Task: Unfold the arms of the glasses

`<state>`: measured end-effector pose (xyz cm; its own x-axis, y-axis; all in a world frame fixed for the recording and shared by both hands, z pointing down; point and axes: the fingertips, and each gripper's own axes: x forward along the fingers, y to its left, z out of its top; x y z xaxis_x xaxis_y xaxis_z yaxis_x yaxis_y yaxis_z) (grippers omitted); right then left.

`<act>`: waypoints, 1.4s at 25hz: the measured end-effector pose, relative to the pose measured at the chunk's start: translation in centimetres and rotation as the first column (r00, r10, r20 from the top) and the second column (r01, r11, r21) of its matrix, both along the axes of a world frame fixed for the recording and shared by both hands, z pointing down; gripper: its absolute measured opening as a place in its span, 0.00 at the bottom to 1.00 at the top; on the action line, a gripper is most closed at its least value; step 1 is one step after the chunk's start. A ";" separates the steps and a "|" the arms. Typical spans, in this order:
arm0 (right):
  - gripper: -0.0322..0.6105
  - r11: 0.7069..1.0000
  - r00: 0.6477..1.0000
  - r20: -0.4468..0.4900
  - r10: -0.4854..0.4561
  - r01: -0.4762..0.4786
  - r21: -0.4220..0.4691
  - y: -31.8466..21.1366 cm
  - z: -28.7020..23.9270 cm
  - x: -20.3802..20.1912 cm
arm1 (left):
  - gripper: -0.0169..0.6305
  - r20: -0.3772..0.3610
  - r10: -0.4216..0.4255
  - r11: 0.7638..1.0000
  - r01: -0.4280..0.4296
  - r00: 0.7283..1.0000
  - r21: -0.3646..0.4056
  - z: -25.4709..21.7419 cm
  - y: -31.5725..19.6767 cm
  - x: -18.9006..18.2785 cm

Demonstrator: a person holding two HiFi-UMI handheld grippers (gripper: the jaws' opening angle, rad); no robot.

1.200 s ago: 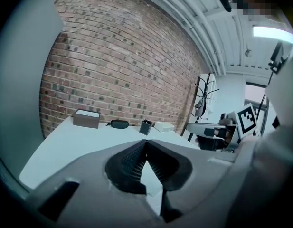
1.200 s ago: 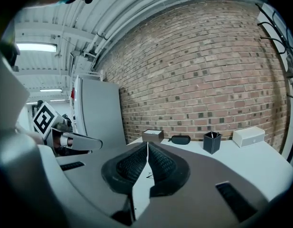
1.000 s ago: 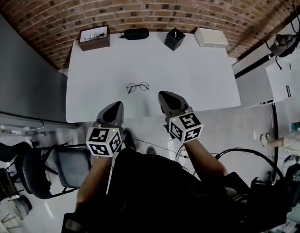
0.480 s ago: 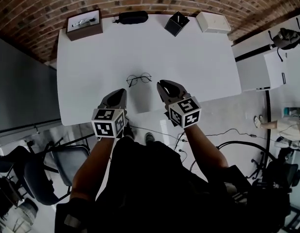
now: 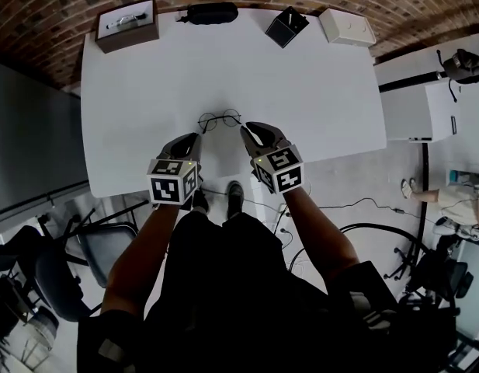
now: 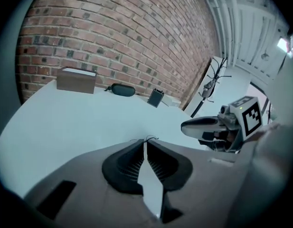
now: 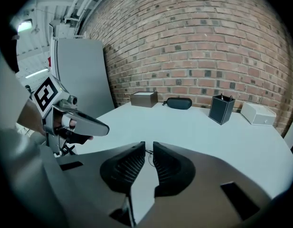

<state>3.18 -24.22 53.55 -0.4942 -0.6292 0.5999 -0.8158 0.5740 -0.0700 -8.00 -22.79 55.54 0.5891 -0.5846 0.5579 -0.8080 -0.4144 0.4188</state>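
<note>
Thin round wire-rimmed glasses (image 5: 219, 120) lie on the white table (image 5: 301, 107) with their arms folded. My left gripper (image 5: 195, 137) is shut and empty, its tip just short of the glasses on the near left. My right gripper (image 5: 244, 128) is also shut and empty, close to the glasses' right lens. In the left gripper view the glasses (image 6: 149, 138) peek over the closed jaw tips of the left gripper (image 6: 145, 142), with the right gripper (image 6: 203, 126) alongside. In the right gripper view a bit of the glasses' wire (image 7: 149, 154) shows past the right gripper (image 7: 149, 147).
Along the far edge of the table stand a brown box (image 5: 127, 24), a black glasses case (image 5: 212, 12), a black pen holder (image 5: 286, 26) and a white box (image 5: 346, 27). A brick wall lies behind. A dark chair (image 5: 60, 263) stands at the near left.
Both grippers have come down and forward from the table's near edge to just beside the glasses. Both stayed shut. The glasses have not moved on the table.
</note>
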 end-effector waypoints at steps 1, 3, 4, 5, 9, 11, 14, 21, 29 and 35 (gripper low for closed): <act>0.07 1.000 1.000 -0.011 -0.014 0.014 -0.011 -0.1 0.7 0.0 | 0.05 0.018 -0.010 1.000 0.010 1.000 -0.009 0.7 -0.2 0.0; 0.07 0.999 0.999 -0.029 -0.037 0.036 -0.036 -0.3 2.2 0.1 | 0.05 0.041 -0.020 0.999 0.021 0.999 -0.030 2.1 -0.5 0.2; 0.08 0.998 0.999 -0.034 -0.041 0.039 -0.048 -0.5 3.0 0.1 | 0.10 0.044 -0.018 0.999 0.020 0.999 -0.045 2.8 -0.7 0.3; 0.13 0.997 0.999 -0.035 -0.041 0.039 -0.060 -0.8 3.6 0.2 | 0.18 0.044 -0.015 0.998 0.017 0.999 -0.061 3.4 -0.9 0.5; 0.20 0.995 0.997 -0.057 -0.055 0.050 -0.090 -1.5 6.0 0.3 | 0.20 0.086 -0.012 0.995 0.020 0.996 -0.098 5.6 -1.4 0.6; 0.20 0.992 0.994 -0.083 -0.077 0.068 -0.102 -1.7 7.1 0.4 | 0.20 0.113 -0.007 0.994 0.020 0.994 -0.107 6.5 -1.6 0.7; 0.20 0.991 0.990 -0.108 -0.087 0.075 -0.111 -2.1 8.3 0.7 | 0.20 0.126 0.002 0.991 0.015 0.992 -0.132 7.7 -1.9 1.3; 0.20 0.988 0.986 -0.136 -0.094 0.076 -0.133 -2.2 10.4 0.8 | 0.20 0.160 0.022 0.987 0.004 0.987 -0.159 9.4 -2.1 1.8; 0.14 0.988 0.990 -0.123 -0.073 0.055 -0.145 -2.3 11.2 0.9 | 0.19 0.185 0.028 0.986 0.004 0.982 -0.167 10.1 -2.2 1.9; 0.11 0.988 0.989 -0.126 -0.076 0.057 -0.144 -2.2 11.4 0.8 | 0.11 0.210 0.046 0.985 -0.010 0.977 -0.170 10.3 -2.1 1.8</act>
